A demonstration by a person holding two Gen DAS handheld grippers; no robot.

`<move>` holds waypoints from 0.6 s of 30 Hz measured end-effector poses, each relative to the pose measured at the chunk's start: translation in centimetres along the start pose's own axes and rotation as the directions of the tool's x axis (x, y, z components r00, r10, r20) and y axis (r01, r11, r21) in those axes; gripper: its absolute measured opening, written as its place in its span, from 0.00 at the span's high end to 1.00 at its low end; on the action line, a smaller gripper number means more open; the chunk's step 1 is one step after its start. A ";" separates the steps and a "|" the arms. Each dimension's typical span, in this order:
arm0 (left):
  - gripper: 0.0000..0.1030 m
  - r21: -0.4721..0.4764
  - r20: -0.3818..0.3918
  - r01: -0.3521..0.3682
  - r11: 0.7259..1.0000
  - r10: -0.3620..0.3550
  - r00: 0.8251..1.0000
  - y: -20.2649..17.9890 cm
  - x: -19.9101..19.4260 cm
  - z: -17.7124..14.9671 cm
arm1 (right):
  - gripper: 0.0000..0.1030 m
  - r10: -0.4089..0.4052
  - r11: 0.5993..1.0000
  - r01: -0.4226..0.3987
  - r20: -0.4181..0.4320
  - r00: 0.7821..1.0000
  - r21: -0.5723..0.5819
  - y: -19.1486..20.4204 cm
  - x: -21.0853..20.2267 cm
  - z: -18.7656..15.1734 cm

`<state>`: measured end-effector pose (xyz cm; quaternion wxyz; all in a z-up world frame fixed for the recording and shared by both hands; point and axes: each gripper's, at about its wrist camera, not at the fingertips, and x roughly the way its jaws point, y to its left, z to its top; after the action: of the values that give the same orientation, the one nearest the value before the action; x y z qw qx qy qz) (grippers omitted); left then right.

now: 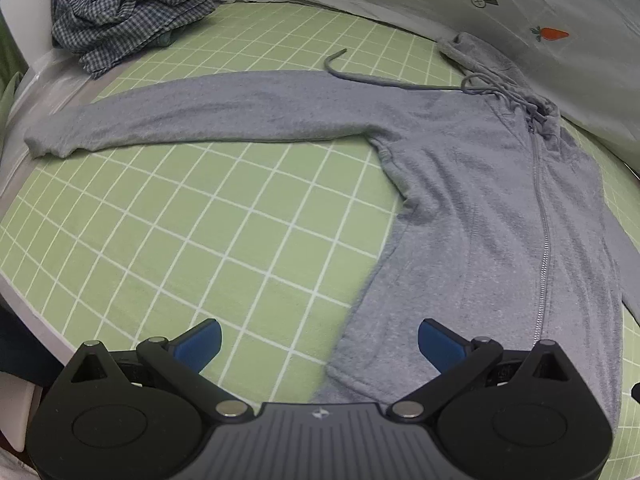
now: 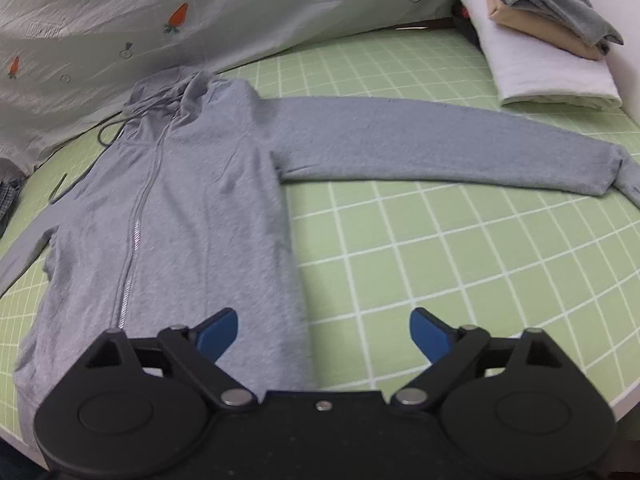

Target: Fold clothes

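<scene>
Progress on this garment looks to be at its start: the grey zip hoodie [image 1: 500, 208] lies face up and spread flat on the green grid mat [image 1: 200, 240], zipper closed, both sleeves stretched straight out to the sides, hood bunched at the far end against the white carrot-print sheet [image 1: 520, 8]. No fold is visible in it yet, so sleeves and body all seem left to do.

The left gripper [image 1: 318, 344] hovers with jaws wide apart over the hoodie's near left hem corner, holding nothing. The right gripper [image 2: 324, 334] is likewise spread wide and empty, above the near right edge of the body.

A stack of folded clothes [image 2: 552, 32] sits beyond the right cuff, suggesting earlier pieces are finished, while a crumpled checked shirt [image 1: 124, 20] waits past the left sleeve. The loose drawstring [image 1: 360, 78] trails onto the mat and could snag or stick out of a fold; otherwise nothing blocks the sleeves.
</scene>
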<state>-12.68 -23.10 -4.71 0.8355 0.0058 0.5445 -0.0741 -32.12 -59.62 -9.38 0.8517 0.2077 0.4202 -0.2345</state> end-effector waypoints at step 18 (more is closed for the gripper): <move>0.00 0.151 0.026 -0.051 0.987 0.048 0.999 -13.4 -0.1 0.6 | 0.04 -0.338 0.901 0.297 0.082 0.938 0.316 -23.2 1.4 7.5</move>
<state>-13.88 -36.36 -3.39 0.8402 0.0823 0.5276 -0.0946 -40.06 -82.68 -9.91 0.7872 0.2461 0.3495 -0.4444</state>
